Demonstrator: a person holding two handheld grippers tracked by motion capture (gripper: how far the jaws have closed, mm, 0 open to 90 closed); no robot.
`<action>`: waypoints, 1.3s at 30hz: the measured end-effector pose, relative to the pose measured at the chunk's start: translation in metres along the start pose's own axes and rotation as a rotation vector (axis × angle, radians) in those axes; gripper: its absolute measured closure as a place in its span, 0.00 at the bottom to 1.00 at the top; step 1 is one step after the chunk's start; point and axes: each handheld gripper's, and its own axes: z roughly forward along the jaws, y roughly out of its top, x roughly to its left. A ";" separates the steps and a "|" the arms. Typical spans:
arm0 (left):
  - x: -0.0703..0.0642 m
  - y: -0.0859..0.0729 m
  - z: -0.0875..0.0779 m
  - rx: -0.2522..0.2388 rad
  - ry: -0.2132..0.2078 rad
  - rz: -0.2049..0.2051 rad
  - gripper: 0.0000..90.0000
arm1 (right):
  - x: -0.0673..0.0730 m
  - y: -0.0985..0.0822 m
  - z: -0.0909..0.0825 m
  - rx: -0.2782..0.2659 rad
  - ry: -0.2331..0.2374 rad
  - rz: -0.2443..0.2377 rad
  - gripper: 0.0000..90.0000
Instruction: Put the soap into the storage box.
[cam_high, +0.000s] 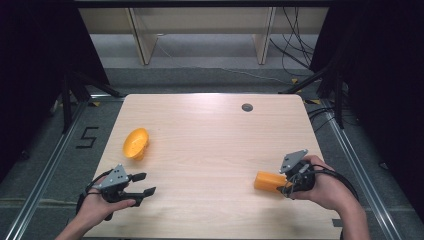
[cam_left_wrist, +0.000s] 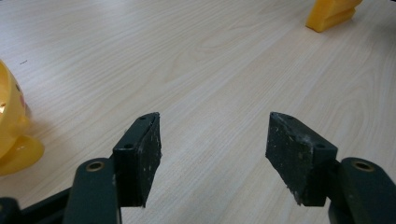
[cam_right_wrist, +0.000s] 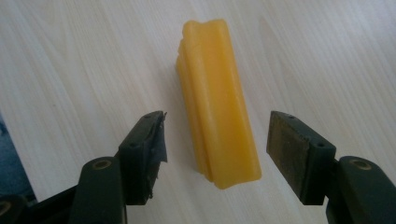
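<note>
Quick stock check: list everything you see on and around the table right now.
block: 1, orange-yellow, near right of table, between the open right jaws, not gripped
bowl: 1, yellow, left of table, tipped on its side
hole: 1, dark, far edge of table
table: 1, light wood
cables: several, black, floor beyond table
left gripper: 1, black, near left, open
right gripper: 1, black, open around block

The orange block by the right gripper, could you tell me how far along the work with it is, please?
Nothing looks finished yet. The orange block lies flat on the table. In hand: the right gripper is open with its jaws either side of the block, not closed on it. The left gripper is open, holding nothing, near the yellow bowl. Gripping and lifting the block are left.
</note>
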 end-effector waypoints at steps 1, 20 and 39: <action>0.001 0.000 0.000 0.000 -0.001 0.005 0.39 | -0.002 0.002 0.002 0.009 0.003 -0.030 0.42; 0.001 0.000 0.000 0.009 0.001 0.004 0.39 | -0.011 0.010 0.026 0.174 0.080 -0.103 0.51; 0.002 -0.001 0.000 0.017 0.012 0.001 0.38 | -0.020 0.007 0.037 0.153 0.108 -0.162 0.65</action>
